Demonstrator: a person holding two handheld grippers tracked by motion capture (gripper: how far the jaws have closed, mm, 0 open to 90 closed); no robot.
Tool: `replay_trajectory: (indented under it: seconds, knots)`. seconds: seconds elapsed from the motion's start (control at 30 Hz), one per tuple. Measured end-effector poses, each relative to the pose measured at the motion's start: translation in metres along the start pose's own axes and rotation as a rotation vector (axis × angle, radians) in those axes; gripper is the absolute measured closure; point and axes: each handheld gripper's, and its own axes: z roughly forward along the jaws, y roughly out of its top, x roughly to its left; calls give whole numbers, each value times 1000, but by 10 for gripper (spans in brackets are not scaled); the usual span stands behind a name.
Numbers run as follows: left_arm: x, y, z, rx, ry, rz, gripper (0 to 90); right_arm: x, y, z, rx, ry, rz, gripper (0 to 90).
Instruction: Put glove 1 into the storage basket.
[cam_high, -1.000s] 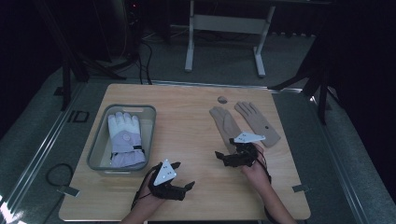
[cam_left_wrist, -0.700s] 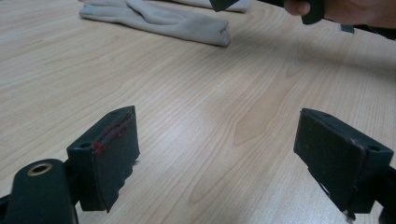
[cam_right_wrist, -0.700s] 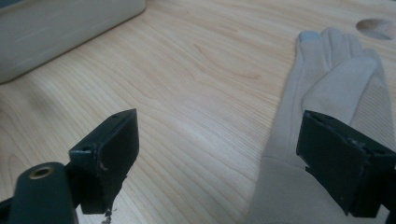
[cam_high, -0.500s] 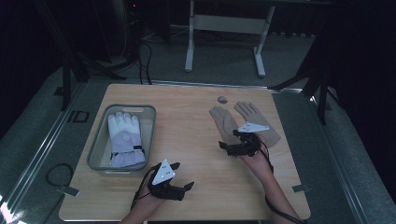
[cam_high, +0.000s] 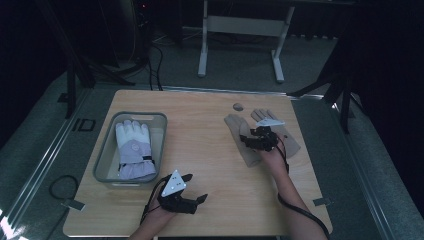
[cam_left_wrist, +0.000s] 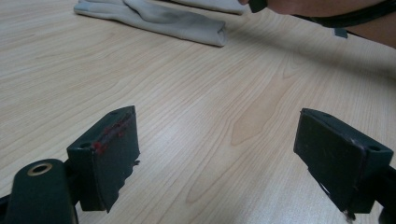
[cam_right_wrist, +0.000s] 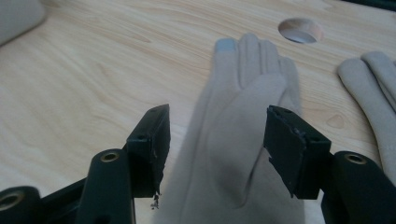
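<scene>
The beige glove (cam_right_wrist: 243, 140) lies flat on the worktop (cam_high: 200, 130), long axis running away from me, fingertips towards the round hole (cam_right_wrist: 300, 29), one tip grey. My right gripper (cam_right_wrist: 215, 149) straddles its cuff, fingers just been closing, not yet pressing. Its twin glove (cam_right_wrist: 373, 93) lies just beside. My left gripper (cam_left_wrist: 219, 154) rests with fingers wide, nothing between.

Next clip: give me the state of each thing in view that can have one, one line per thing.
Left beige glove: flat on the table, between the right gripper's jaws, not yet pinched.
Right beige glove: flat on the table, beside the first.
White glove: lying in the basket.
Basket: upright on the table.
Left gripper: open, over bare wood.
Right gripper: open, jaws just been closing around the glove.
</scene>
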Motion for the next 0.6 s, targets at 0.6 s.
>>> replay_trajectory:
  seconds: [0.6]
  knots:
    - [-1, 0, -2, -13, -6, 3, 140, -11, -11, 34, 92, -44, 9, 557]
